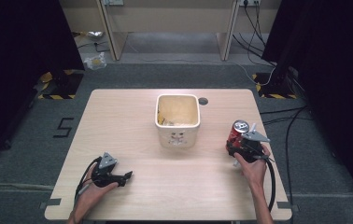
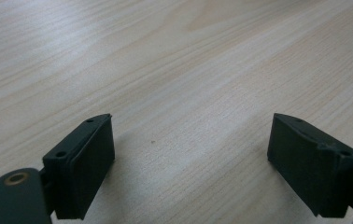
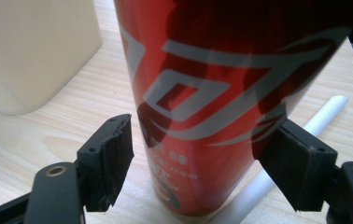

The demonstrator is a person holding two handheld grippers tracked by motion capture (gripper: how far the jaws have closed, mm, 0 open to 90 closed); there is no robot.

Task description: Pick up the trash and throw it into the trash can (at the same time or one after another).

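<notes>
- so far, the red soda can (image 3: 212, 93) is seen standing upright on the wooden table (image 1: 174, 186), at its right side, well apart from the cream square bin (image 1: 178, 122) at the middle.
- a white stick-like object (image 3: 300, 135), lying on the table just behind the can, cannot be identified.
- the can is bracketed by the right gripper (image 3: 202, 163), whose jaws are set a little wider than it; on the left a gap is visible, the right pad seems at its edge, so no firm grip is judged made yet.
- gripping and moving the can, likely toward the bin, is judged left to do.
- the right hand (image 1: 253, 169) is held low and level behind the can.
- the left gripper (image 2: 191, 163) is held wide and empty, low over bare table near the front left.
</notes>
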